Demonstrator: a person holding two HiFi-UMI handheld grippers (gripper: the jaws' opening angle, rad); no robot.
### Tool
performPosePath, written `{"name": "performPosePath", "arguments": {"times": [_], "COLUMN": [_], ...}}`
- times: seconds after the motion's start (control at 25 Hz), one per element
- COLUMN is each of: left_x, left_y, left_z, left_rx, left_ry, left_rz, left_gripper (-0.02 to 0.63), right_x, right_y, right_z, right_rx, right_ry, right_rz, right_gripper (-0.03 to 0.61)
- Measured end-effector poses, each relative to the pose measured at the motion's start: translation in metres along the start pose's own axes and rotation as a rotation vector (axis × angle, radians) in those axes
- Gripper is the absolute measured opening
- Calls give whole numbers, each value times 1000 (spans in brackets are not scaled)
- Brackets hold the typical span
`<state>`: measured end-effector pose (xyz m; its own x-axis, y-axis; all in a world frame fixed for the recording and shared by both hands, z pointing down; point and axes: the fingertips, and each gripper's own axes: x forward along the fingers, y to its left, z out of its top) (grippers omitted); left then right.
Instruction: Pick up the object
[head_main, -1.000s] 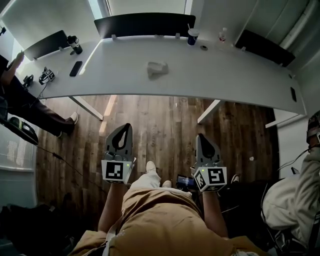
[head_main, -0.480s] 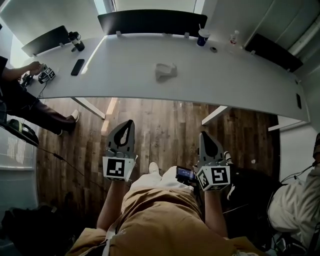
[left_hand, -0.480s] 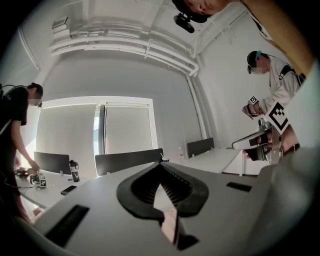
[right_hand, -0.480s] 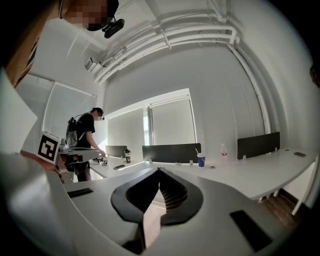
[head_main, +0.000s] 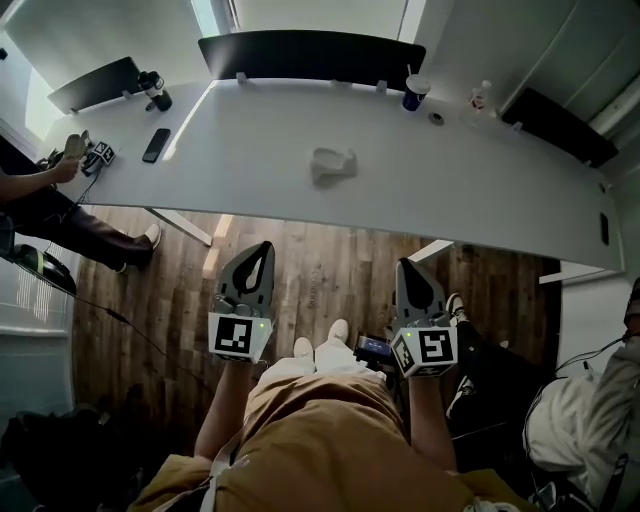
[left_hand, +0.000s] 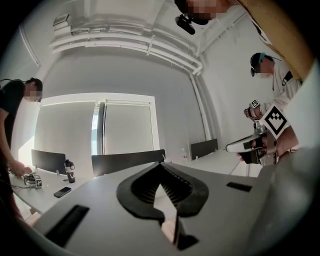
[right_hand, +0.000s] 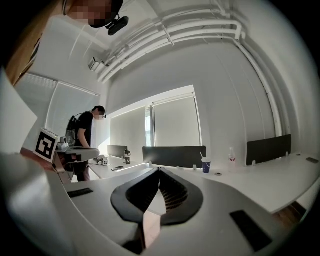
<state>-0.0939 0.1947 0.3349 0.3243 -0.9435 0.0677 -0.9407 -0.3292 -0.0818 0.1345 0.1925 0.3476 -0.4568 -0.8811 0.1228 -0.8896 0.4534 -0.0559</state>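
Head view looks steeply down at the white table (head_main: 250, 150); both gripper views face it level.

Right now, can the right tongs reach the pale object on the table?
Probably not: the right tongs hang over the wooden floor, short of the table, and the pale object lies mid-table. Nothing blocks the way.

The object (head_main: 333, 164) lies midway along the table (head_main: 250, 185). A phone (head_main: 155, 145) lies toward its left end and a cup (head_main: 413, 95) at its far right edge. Nearer, above the floor (head_main: 330, 265), the left gripper (head_main: 262, 250) and right gripper (head_main: 406, 268) sit side by side.
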Motion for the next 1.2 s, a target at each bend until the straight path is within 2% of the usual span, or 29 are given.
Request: {"name": "performPosePath", "arguments": {"times": [0.32, 0.52, 0.68, 0.84, 1.08, 1.2], "left_x": [46, 72, 93, 116, 148, 162], "left_y": [-9, -2, 11, 21, 40, 53], "left_z": [14, 12, 8, 1, 2, -2], "left_rx": [13, 14, -3, -10, -30, -28], "left_ry": [-15, -7, -14, -16, -41, -31], "left_rz": [6, 3, -7, -30, -91, -95], "left_gripper": [6, 6, 6, 6, 6, 6], "right_x": [33, 47, 70, 94, 137, 156], "right_y": [-35, -52, -64, -67, -56, -55], "right_z": [-1, 8, 0, -2, -2, 0], "right_rx": [43, 93, 92, 91, 37, 68], "right_ry": [8, -28, 0, 9, 29, 24], "right_rz": [15, 14, -7, -13, 5, 3], "right_gripper": [9, 9, 9, 9, 9, 9]}}
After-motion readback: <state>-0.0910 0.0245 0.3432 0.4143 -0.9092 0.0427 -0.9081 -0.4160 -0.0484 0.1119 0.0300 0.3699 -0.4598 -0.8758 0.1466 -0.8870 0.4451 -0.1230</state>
